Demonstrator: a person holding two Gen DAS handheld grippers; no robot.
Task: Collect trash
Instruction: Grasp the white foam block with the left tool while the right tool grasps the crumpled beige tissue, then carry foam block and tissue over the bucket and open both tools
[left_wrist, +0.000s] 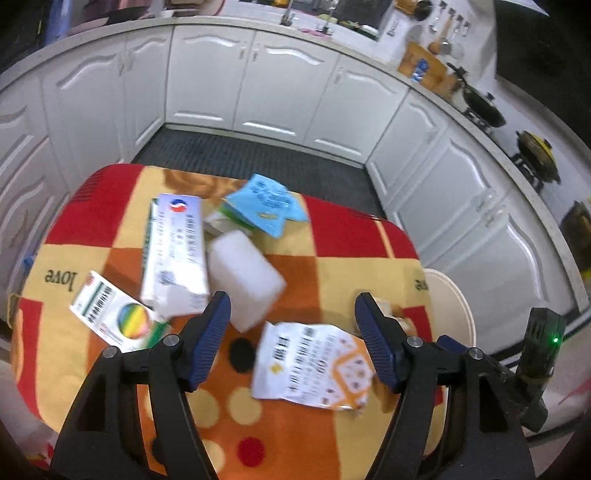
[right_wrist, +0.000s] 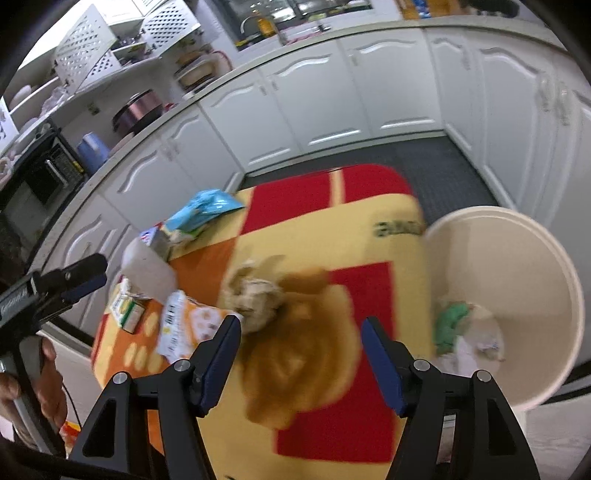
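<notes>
Trash lies on a red, yellow and orange cloth-covered table (left_wrist: 92, 221). My left gripper (left_wrist: 291, 325) is open and empty above a white and orange wrapper (left_wrist: 314, 365) and next to a white foam block (left_wrist: 245, 278). Two white cartons (left_wrist: 175, 251) (left_wrist: 114, 314) and a blue packet (left_wrist: 267, 203) lie farther left and back. My right gripper (right_wrist: 301, 339) is open and empty, just short of a crumpled beige paper wad (right_wrist: 255, 299). The cream trash bin (right_wrist: 517, 258) stands at the table's right edge with green and white scraps inside.
White kitchen cabinets (left_wrist: 258, 85) ring the table, with a dark floor mat (left_wrist: 258, 155) between. Pots (left_wrist: 484, 107) stand on the right counter. The other gripper and the person's hand (right_wrist: 48, 373) show at the left of the right wrist view.
</notes>
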